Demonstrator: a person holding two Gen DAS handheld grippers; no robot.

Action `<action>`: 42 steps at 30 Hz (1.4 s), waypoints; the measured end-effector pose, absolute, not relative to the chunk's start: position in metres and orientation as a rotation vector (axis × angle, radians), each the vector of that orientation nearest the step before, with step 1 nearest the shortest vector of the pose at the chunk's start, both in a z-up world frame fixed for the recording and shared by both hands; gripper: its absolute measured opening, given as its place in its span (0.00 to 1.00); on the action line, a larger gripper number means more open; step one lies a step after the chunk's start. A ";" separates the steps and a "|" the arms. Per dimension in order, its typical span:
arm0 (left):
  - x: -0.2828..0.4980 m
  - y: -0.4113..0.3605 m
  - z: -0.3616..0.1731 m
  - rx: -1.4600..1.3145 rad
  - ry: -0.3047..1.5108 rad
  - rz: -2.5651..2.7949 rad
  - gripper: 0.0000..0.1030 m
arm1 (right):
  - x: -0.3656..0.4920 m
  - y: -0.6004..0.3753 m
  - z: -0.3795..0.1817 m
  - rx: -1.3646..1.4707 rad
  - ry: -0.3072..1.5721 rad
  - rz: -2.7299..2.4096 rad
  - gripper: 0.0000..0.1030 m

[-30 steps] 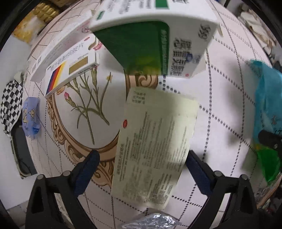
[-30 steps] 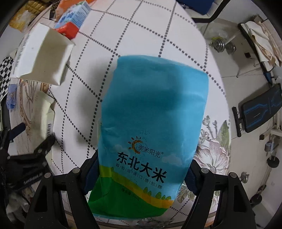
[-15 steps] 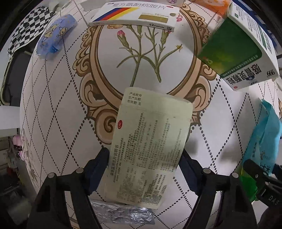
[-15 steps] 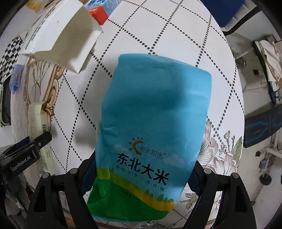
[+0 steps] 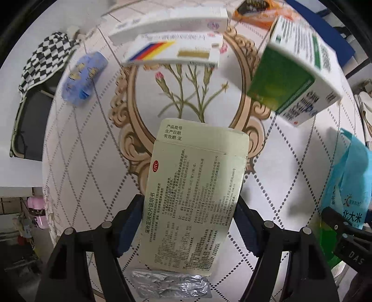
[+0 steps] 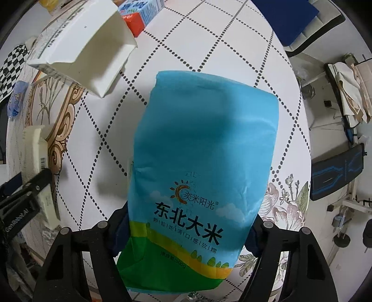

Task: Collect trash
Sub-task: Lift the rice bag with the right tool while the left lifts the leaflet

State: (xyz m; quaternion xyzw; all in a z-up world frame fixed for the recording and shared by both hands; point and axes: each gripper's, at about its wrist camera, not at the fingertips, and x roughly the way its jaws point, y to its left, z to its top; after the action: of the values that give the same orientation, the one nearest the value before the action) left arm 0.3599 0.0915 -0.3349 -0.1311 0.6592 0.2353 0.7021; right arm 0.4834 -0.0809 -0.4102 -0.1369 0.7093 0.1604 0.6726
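Note:
My left gripper (image 5: pixel 188 223) is shut on a flat cream medicine box (image 5: pixel 197 192) printed with small text, held above the round table (image 5: pixel 88 148). A silver blister pack (image 5: pixel 172 287) lies under its near end. My right gripper (image 6: pixel 186 230) is shut on a blue and green rice bag (image 6: pixel 204 162), which also shows at the right edge of the left wrist view (image 5: pixel 348 185). The cream box and left gripper also show at the left of the right wrist view (image 6: pixel 39 172).
On the table lie a green and white box (image 5: pixel 293 76), a striped white box (image 5: pixel 174 52), a long white box (image 5: pixel 167 23), an orange packet (image 5: pixel 258 11) and a blue wrapper (image 5: pixel 83 76). A checkered cloth (image 5: pixel 41 58) is beyond the left edge. An open white box (image 6: pixel 86 46) lies nearby.
The left gripper has swung and pulled back with the cream box; the table's boxes shifted in its view. The right gripper with the rice bag has shifted slightly over the table.

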 end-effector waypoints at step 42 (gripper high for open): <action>0.013 0.024 -0.305 -0.547 1.338 0.307 0.71 | 0.071 -0.167 -0.309 -0.162 1.527 0.553 0.76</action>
State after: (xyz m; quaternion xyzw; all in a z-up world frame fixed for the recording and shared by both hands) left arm 0.0135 0.0236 -0.3053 -0.2494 0.6098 0.1398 0.7392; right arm 0.0712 -0.1674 -0.3090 -0.0723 0.6815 0.2466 0.6852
